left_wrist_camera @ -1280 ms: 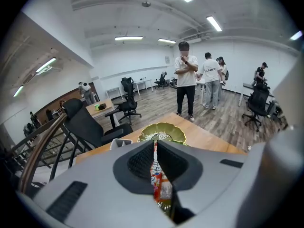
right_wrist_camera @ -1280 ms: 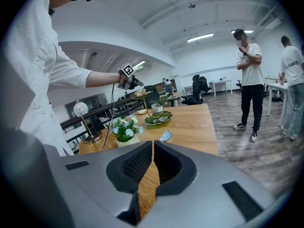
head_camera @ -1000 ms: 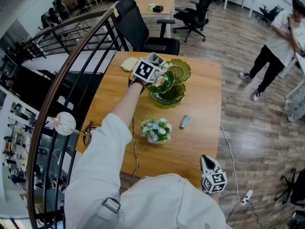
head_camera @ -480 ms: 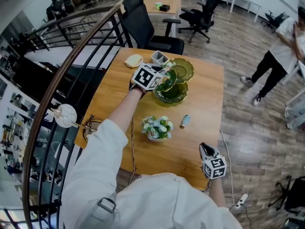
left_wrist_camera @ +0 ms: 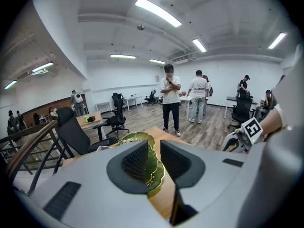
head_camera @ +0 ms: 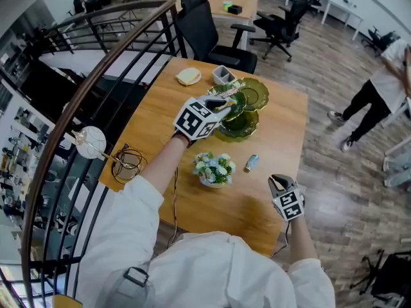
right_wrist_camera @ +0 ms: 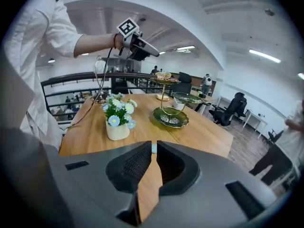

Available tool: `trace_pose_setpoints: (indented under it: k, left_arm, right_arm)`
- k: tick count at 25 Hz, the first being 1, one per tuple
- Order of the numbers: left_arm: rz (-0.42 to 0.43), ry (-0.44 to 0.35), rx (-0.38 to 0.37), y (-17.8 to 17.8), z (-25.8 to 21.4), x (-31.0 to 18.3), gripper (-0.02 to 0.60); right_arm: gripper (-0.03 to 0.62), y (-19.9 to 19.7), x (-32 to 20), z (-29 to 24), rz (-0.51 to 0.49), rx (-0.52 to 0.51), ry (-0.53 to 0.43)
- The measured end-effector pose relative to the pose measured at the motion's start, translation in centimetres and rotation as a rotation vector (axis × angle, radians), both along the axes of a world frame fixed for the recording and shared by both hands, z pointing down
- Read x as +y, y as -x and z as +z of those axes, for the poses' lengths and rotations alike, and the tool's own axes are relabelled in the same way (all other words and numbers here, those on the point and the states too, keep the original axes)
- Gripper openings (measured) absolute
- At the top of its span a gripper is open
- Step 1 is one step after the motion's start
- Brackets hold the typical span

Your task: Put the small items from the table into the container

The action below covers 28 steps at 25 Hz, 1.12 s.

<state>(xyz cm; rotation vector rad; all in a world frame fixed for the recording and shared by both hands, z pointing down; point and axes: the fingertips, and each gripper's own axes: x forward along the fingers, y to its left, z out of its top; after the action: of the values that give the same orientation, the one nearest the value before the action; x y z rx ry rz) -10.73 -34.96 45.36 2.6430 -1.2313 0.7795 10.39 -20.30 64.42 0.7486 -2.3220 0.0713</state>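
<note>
The tiered green stand (head_camera: pixel 247 126) carries three dishes; the lowest seems to hold small speckled bits, too small to name. One grey box (head_camera: pixel 223 74) stands behind it, its contents unseen. One pale blue tube (head_camera: pixel 251 163) lies on the table (head_camera: pixel 154 114) just beside the single flower pot (head_camera: pixel 214 171), its long axis running toward the stand. The left gripper (head_camera: pixel 218 102) hovers at the stand, jaws opening with nothing between them. The right gripper (head_camera: pixel 277 183) is closed and empty.

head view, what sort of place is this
Most likely an open-plan office, perhaps on a mezzanine: a black office chair stands by a desk, a railing edges the floor, and strip lights line the ceiling.
</note>
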Motion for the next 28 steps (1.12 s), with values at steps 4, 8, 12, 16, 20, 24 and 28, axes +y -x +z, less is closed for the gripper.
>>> trace_pose_setpoints:
  k: [4, 8, 12, 16, 20, 24, 28]
  left_arm:
    - [0.02, -0.001, 0.047, -0.6, 0.0, 2.8, 0.069]
    - [0.045, 0.011, 0.099, -1.1, 0.6, 5.6, 0.069]
    - [0.063, 0.017, 0.167, -1.7, 0.4, 8.5, 0.069]
    - [0.076, 0.005, 0.226, -1.8, -0.4, 11.1, 0.069]
    - [0.078, -0.009, 0.273, -1.5, -1.2, 13.5, 0.069]
    - [0.067, 0.004, 0.302, -1.1, -1.0, 15.5, 0.069]
    - [0.041, 0.026, 0.336, -0.3, -0.3, 16.7, 0.069]
  right_arm:
    - [0.018, 1.5, -1.2, 1.4, -0.124, 0.13, -0.047]
    - [0.018, 3.1, -2.0, 3.1, -0.237, 0.266, -0.135]
    - [0.018, 3.8, -2.7, 5.0, -0.349, 0.413, -0.233]
    - [0.018, 4.0, -3.4, 6.6, -0.462, 0.518, -0.284]
    - [0.018, 3.9, -4.4, 7.8, -0.523, 0.554, -0.284]
    - [0.018, 4.5, -5.1, 8.6, -0.557, 0.531, -0.242]
    - [0.055, 5.3, -5.5, 9.7, -0.623, 0.536, -0.219]
